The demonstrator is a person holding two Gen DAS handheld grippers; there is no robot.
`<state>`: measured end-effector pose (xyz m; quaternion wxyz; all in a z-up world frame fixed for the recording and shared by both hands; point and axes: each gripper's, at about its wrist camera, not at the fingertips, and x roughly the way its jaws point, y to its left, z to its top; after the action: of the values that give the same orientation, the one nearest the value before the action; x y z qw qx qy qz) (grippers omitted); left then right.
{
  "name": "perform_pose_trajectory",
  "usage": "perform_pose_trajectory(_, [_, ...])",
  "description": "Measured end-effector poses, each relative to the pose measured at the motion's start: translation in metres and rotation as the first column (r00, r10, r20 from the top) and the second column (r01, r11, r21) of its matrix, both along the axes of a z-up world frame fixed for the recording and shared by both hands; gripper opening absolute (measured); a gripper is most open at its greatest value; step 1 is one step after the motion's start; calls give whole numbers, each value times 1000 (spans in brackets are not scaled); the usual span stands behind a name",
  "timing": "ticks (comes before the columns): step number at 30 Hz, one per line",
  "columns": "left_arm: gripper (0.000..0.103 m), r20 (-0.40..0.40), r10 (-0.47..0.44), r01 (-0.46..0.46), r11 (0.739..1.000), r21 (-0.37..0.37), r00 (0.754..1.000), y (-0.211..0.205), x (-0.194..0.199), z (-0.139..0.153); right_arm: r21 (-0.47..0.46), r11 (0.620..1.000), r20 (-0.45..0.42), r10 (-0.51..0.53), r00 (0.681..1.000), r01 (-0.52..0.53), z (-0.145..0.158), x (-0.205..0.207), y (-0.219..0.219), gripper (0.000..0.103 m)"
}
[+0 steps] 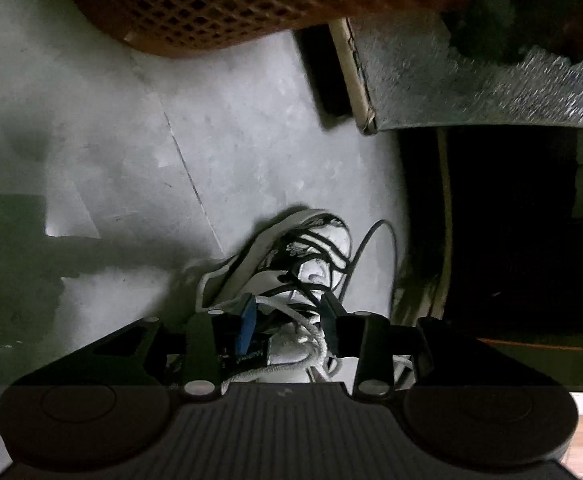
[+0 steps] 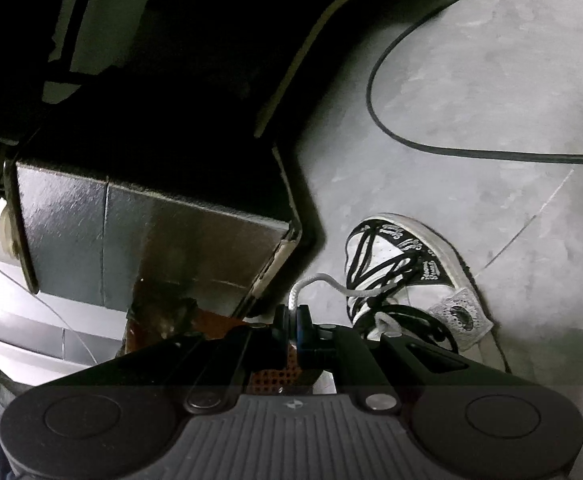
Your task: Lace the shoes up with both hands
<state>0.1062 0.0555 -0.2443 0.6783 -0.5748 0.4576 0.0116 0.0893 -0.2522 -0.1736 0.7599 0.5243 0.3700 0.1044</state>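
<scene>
In our left wrist view the left claw (image 1: pixel 289 312) stands partly wide over the tongue end of the white canvas sneaker with black laces (image 1: pixel 291 264); loose white cord (image 1: pixel 311 340) lies between its pads, and we cannot see them pressing it. The sneaker's long axis runs away from this claw, toe far, on the grey floor (image 1: pixel 131 140). Our right claw (image 2: pixel 293 324) is narrow, pinching the white cord's end (image 2: pixel 319 280) beside the sneaker (image 2: pixel 403 268). We judge the left claw nearer to the eyelets.

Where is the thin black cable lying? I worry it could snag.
In the right wrist view the thin black cable loops across the grey floor, above the black-and-white sneaker, apart from it.
</scene>
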Motion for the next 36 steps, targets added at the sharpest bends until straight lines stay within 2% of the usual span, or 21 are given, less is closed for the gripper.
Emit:
perform_pose_trajectory(5, [35, -8, -43, 43, 997, 58, 999, -8, 9, -2, 2, 1000, -19, -31, 999, 32, -3, -2, -4, 4])
perform_pose_trajectory(7, [4, 13, -61, 59, 993, 107, 998, -11, 9, 1, 5, 999, -21, -42, 999, 42, -4, -3, -6, 4])
perform_pose_trajectory(11, [4, 80, -113, 95, 975, 203, 990, -19, 6, 15, 12, 998, -22, -62, 998, 62, -6, -3, -10, 4])
perform_pose_trajectory(15, [3, 188, -61, 30, 986, 163, 980, -17, -4, 31, 44, 995, -13, -93, 996, 93, -5, -5, -13, 5])
perform_pose_trajectory(19, [3, 241, -103, 59, 981, 182, 965, -18, 1, 49, 47, 996, -2, -75, 997, 75, -3, -6, -10, 5])
perform_pose_trajectory(23, [3, 287, -116, 76, 986, 147, 951, -19, -5, 61, 64, 995, 14, -78, 997, 77, 0, -10, -9, 5])
perform_pose_trajectory(25, [3, 295, -117, 80, 988, 134, 948, -19, -13, 62, 71, 995, 25, -76, 997, 74, 1, -11, -8, 5])
perform_pose_trajectory(31, [4, 285, -152, 109, 981, 164, 946, -23, -28, 69, 84, 994, 45, -68, 997, 64, 3, -12, -6, 5])
perform_pose_trajectory(36, [4, 288, -107, 71, 989, 132, 952, -9, -35, 68, 87, 994, 44, -70, 997, 66, 4, -16, -5, 5])
